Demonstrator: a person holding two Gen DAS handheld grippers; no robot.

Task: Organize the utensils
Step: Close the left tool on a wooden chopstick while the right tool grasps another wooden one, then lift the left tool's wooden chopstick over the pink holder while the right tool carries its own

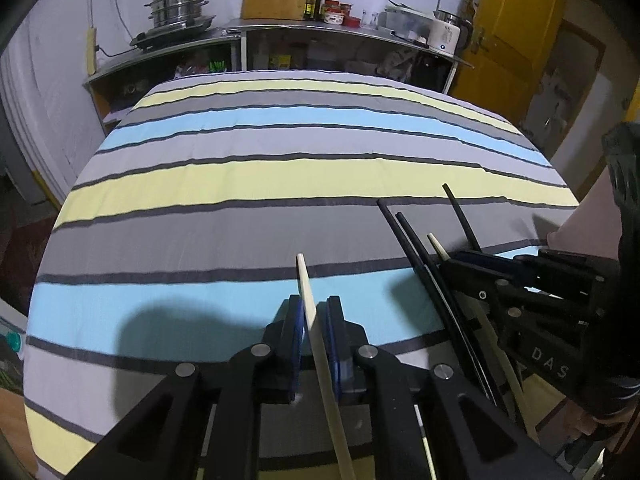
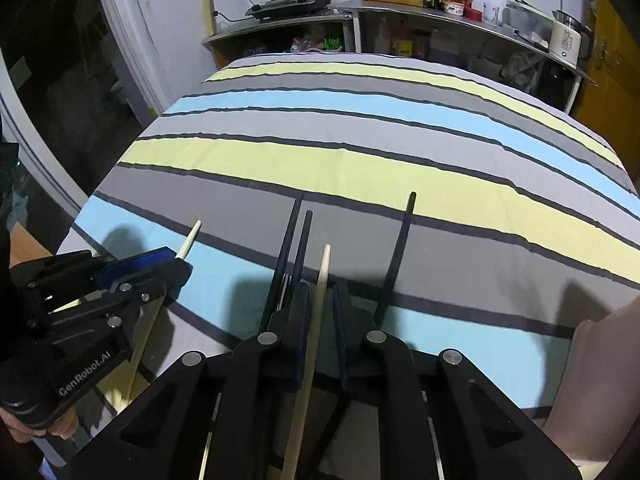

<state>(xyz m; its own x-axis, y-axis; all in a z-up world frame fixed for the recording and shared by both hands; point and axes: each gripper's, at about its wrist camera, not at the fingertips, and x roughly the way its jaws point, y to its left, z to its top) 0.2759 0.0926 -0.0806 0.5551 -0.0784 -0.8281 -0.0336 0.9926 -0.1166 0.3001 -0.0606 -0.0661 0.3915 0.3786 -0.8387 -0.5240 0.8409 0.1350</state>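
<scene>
Each gripper was clamped on a pale chopstick: the left gripper (image 1: 315,312) on one (image 1: 310,308), the right gripper (image 2: 322,300) on another (image 2: 320,300), over the striped cloth (image 1: 240,184) (three black chopsticks (image 2: 296,248) stuck out beside the right one).

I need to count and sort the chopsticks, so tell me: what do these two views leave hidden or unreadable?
- Left wrist view: the lower end of the pale chopstick in the left gripper is cut off by the bottom edge.
- Left wrist view: the right gripper covers the black chopsticks, so their full count and length are unclear.
- Right wrist view: the second pale chopstick and black chopsticks run beneath the gripper body.
- Any utensil holder: not in either view.
</scene>
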